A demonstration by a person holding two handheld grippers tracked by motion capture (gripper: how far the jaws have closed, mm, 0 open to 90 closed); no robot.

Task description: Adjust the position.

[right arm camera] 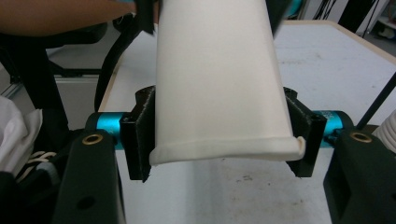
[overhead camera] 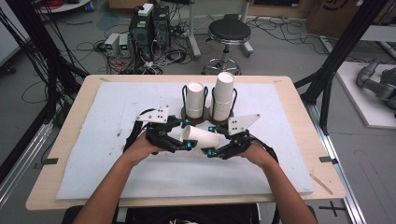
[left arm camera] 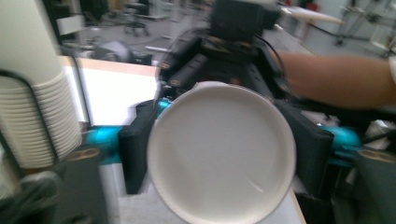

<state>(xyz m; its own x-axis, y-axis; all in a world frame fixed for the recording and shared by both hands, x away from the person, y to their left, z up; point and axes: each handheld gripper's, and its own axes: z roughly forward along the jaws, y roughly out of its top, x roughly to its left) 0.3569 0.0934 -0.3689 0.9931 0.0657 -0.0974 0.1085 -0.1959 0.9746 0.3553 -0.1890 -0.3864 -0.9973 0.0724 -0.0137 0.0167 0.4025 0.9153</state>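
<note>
A white paper cup (overhead camera: 200,136) lies on its side a little above the white board, held between both grippers. My left gripper (overhead camera: 187,134) is shut on its left end and my right gripper (overhead camera: 210,140) on its right end. In the left gripper view one round end of the cup (left arm camera: 219,154) faces the camera, with a black pad (left arm camera: 135,144) against each side. In the right gripper view the cup's side (right arm camera: 215,70) runs away from the camera, its lipped end clamped between the pads (right arm camera: 303,140).
Two stacks of white cups (overhead camera: 195,100) (overhead camera: 222,95) stand upright in a black wire holder (overhead camera: 205,116) just behind the grippers; one stack (left arm camera: 32,116) is close on the left. A white board (overhead camera: 116,140) covers the wooden table (overhead camera: 60,140). A stool (overhead camera: 229,32) and computers stand beyond.
</note>
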